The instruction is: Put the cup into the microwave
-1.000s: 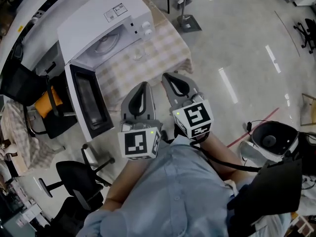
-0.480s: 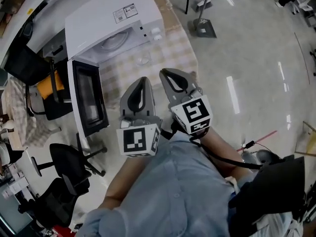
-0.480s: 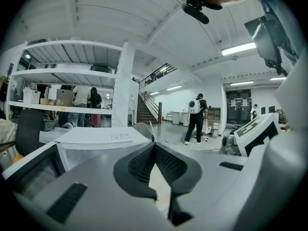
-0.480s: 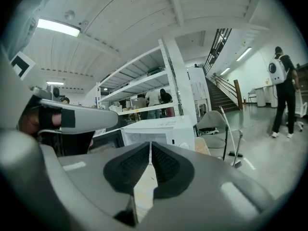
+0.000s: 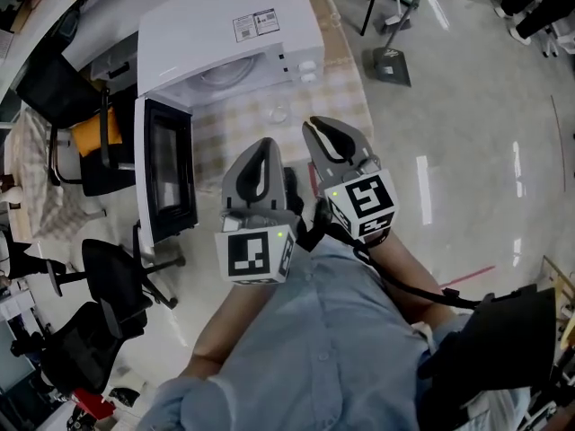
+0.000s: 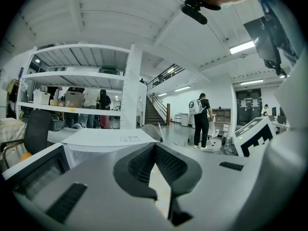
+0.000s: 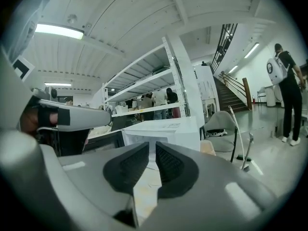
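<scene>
A clear glass cup (image 5: 278, 113) stands on the checkered tablecloth (image 5: 229, 137) in front of the white microwave (image 5: 229, 34). The microwave's door (image 5: 166, 176) hangs open to the left and its cavity looks empty. My left gripper (image 5: 261, 144) is held level just short of the table's near edge, its jaws shut and empty. My right gripper (image 5: 322, 126) is beside it, a little nearer the cup, also shut on nothing. In the left gripper view the pads (image 6: 166, 162) meet before the microwave (image 6: 103, 138). The right gripper (image 7: 152, 146) points at the microwave (image 7: 163, 129). Both gripper views hide the cup.
Black office chairs (image 5: 112, 285) and an orange-seated one (image 5: 90, 137) crowd the floor left of the open door. A stand with a flat base (image 5: 391, 61) sits right of the table. Shelving (image 6: 82, 105) with people stands behind, and a person with a backpack (image 6: 201, 119) walks off right.
Both grippers have come forward toward the table together. The microwave and cup now sit closer and further right in the head view. The jaws look the same.
</scene>
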Demonstrator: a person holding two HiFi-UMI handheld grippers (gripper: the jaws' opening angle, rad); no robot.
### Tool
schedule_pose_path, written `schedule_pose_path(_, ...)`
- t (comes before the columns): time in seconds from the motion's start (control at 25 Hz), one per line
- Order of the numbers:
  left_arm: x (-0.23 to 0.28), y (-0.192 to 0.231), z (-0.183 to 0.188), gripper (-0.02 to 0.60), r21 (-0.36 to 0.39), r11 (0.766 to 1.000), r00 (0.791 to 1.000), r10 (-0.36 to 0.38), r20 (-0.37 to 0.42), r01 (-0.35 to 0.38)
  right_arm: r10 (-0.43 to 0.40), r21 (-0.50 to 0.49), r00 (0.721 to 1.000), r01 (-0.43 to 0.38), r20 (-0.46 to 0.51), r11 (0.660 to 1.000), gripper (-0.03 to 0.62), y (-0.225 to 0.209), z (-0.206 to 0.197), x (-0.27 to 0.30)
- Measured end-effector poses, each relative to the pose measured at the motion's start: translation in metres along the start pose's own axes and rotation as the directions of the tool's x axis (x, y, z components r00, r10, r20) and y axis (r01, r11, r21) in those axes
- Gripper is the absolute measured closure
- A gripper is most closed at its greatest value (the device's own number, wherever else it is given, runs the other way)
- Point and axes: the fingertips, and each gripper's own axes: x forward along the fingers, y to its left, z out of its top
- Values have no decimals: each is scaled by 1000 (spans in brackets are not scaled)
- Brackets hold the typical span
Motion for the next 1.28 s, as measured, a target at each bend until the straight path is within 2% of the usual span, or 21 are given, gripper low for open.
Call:
schedule_pose_path(0.32, 22, 23, -23, 574, -70, 997, 1000, 25, -14, -25, 18, -30, 998, -20, -54, 999, 569, -5, -18, 26)
schedule_pose_path(0.56, 37, 53, -45, 574, -130, 990, 999, 46, -28, -49, 46, -43, 989, -53, -138, 998, 555, -5, -47, 50)
schedule_pose_path(0.64, 40, 61, -51, 574, -132, 990, 998, 50, -32, -54, 56, -52, 986, -65, -158, 996, 503, -2, -56, 58)
schedule_pose_path(0.8, 48, 71, -64, 574, -145, 988, 998, 51, -40, -56, 87, -72, 980, -101, -176, 992, 446, 2, -69, 73)
schedule_pose_path(1.0, 55, 79, -80, 574, -164, 985, 997, 44, -60, -53, 99, -77, 979, -114, -177, 990, 395, 2, -85, 89)
schedule_pose_path(1.28, 63, 92, -96, 574, -206, 978, 996, 26, -91, -44, 93, -80, 969, -114, -229, 990, 331, -3, -114, 112)
